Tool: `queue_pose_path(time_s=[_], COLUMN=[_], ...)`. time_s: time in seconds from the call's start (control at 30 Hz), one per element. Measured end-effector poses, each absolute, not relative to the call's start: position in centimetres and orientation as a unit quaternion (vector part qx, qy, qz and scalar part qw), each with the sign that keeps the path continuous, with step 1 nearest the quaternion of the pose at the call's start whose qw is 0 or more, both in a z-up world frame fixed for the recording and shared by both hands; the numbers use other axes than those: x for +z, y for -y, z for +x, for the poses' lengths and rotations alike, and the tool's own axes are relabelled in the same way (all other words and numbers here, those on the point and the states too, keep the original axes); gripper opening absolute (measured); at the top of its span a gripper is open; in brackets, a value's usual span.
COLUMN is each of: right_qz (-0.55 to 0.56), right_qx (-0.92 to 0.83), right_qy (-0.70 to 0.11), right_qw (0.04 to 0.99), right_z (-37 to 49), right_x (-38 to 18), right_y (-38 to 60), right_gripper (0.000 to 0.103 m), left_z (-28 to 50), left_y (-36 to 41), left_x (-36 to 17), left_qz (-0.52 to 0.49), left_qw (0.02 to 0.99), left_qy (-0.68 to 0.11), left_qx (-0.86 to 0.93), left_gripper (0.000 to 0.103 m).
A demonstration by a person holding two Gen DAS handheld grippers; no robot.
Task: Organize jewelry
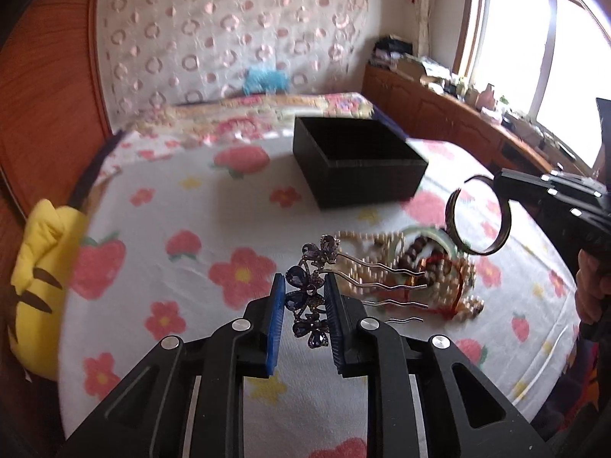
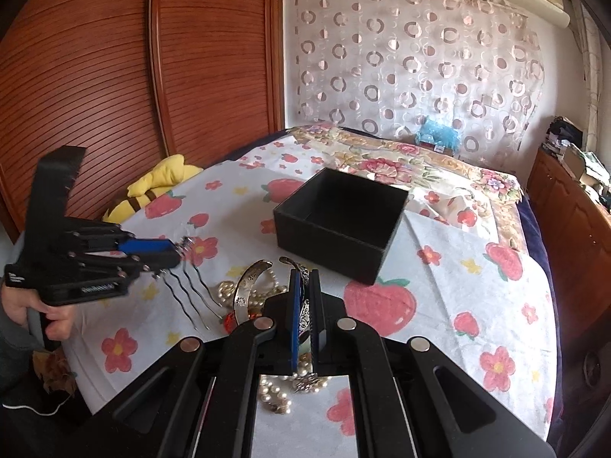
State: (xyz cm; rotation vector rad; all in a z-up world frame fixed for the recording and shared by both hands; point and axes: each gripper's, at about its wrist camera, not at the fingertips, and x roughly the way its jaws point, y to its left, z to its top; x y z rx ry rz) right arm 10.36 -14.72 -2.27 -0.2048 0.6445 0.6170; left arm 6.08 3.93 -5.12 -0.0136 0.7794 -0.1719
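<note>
My left gripper (image 1: 304,280) is shut on a purple jewelled flower hair comb (image 1: 311,297), held above the floral cloth; its wavy metal prongs (image 1: 389,286) point right. It also shows in the right wrist view (image 2: 175,253). My right gripper (image 2: 304,278) is shut on a silver cuff bracelet (image 2: 252,286), lifted above the jewelry pile; in the left wrist view the cuff (image 1: 479,215) hangs from that gripper (image 1: 500,185). An open, empty-looking black box (image 1: 359,160) (image 2: 340,217) stands farther back. The pile holds pearls (image 1: 366,240), brown beads (image 1: 416,255) and a green bangle (image 1: 431,234).
Everything sits on a bed with a strawberry-and-flower cloth (image 1: 172,206). A yellow plush toy (image 1: 42,274) lies at the left edge by a wooden wardrobe (image 2: 114,76). A wooden cabinet with clutter (image 1: 439,103) runs under the window on the right.
</note>
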Motion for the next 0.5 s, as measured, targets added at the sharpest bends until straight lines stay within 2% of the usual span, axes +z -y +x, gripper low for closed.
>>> queue_pose_path(time_s=[0.5], right_qz=[-0.092], right_qx=[0.270], right_qy=[-0.292], right_qw=[0.913], right_z=[17.3], right_x=[-0.6], right_y=[16.1], right_gripper=[0.005], left_z=[12.0], left_y=[-3.3], left_x=[-0.7], left_qz=[-0.010], left_qw=[0.940], left_qy=[-0.331], left_qx=[-0.083], left_gripper=[0.019])
